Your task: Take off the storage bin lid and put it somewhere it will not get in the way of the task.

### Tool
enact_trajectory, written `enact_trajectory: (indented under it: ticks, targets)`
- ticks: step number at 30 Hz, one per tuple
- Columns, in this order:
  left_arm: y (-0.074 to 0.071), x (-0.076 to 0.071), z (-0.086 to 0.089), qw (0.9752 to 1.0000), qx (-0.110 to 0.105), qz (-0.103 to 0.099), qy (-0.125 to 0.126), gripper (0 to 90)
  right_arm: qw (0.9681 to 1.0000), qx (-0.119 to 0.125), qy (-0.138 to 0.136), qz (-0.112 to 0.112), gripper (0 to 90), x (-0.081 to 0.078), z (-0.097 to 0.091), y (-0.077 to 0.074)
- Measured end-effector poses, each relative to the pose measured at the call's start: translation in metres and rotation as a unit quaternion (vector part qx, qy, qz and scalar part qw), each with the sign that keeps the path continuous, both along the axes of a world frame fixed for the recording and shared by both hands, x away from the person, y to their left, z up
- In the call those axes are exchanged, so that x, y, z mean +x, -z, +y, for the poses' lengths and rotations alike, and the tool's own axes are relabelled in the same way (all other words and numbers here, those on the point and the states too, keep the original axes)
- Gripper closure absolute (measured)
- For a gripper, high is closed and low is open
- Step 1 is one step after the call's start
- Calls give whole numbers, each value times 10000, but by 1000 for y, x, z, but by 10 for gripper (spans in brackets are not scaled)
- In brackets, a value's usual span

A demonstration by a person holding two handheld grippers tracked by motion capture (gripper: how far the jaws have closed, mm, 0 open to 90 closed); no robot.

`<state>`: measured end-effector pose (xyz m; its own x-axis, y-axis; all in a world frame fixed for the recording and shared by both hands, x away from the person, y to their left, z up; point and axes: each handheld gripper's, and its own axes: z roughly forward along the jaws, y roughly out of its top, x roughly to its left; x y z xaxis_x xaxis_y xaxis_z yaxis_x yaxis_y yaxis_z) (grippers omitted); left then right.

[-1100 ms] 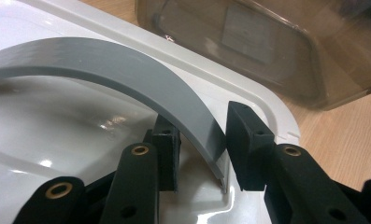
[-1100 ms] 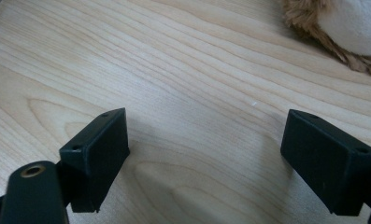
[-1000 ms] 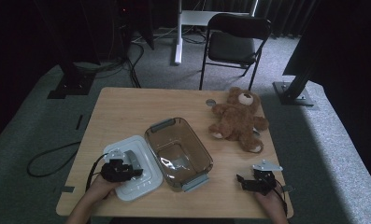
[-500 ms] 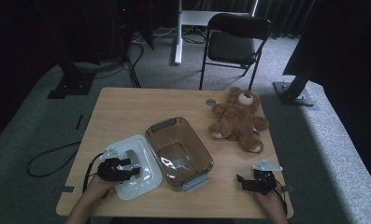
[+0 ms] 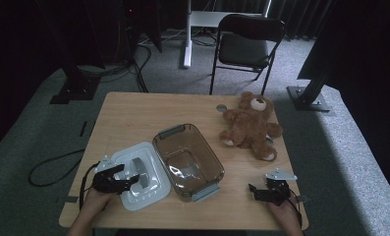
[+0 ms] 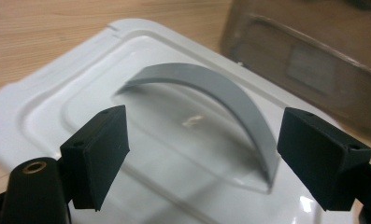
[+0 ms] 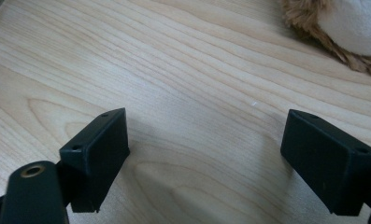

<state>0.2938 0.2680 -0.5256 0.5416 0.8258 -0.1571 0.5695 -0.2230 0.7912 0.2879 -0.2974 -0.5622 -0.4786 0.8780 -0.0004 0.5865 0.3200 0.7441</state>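
Left claw (image 5: 128, 181) has just been opening, released over the white plastic lid (image 5: 153, 194) with its grey arched handle (image 6: 211, 88), lower left of the wooden surface (image 5: 133, 118); nothing gripped. Right claw (image 5: 254, 191) released, lower right.

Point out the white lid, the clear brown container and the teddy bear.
white lid (image 6: 57, 100): left gripper view, on its flat rim left of the grey handle.
clear brown container (image 5: 209, 164): high view, on its right wall.
teddy bear (image 5: 249, 125): high view, on its belly.
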Motion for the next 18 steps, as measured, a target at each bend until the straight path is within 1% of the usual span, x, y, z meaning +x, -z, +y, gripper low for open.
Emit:
enact_trajectory:
  ticks: [3, 4, 5, 6, 7, 9, 12, 14, 16, 18]
  targets:
    - [0, -4, 6, 9998, -44, -44, -195, 176, 10000, 0, 2, 2, 144, 0, 0, 0]
    - [1, -5, 7, 9997, -26, -65, -254, 173, 10000, 0, 2, 0, 144, 0, 0, 0]
    - [1, -6, 9, 9996, 3, -52, -288, 140, 10000, -1, 0, 1, 144, 0, 0, 0]
    - [2, -8, 11, 9994, 81, -44, -329, 107, 10000, 0, 2, 1, 144, 0, 0, 0]
    - [2, -8, 11, 9994, 81, -44, -329, 105, 10000, 0, 2, 1, 144, 0, 0, 0]
    - [4, -12, 15, 9987, 205, -35, -472, 105, 10000, 0, 1, 0, 144, 0, 0, 0]
    - [7, -17, 21, 9981, 270, -6, -561, 104, 10000, 0, 2, 1, 144, 0, 0, 0]
    - [8, -18, 24, 9978, 266, 39, -601, 99, 10000, 0, 2, 1, 144, 0, 0, 0]
    - [11, -19, 28, 9972, 276, 116, -681, 6, 10000, 0, 2, 1, 144, 0, 0, 0]
    - [12, -21, 31, 9964, 247, 103, -809, 7, 10000, 0, 2, 1, 144, 0, 0, 0]
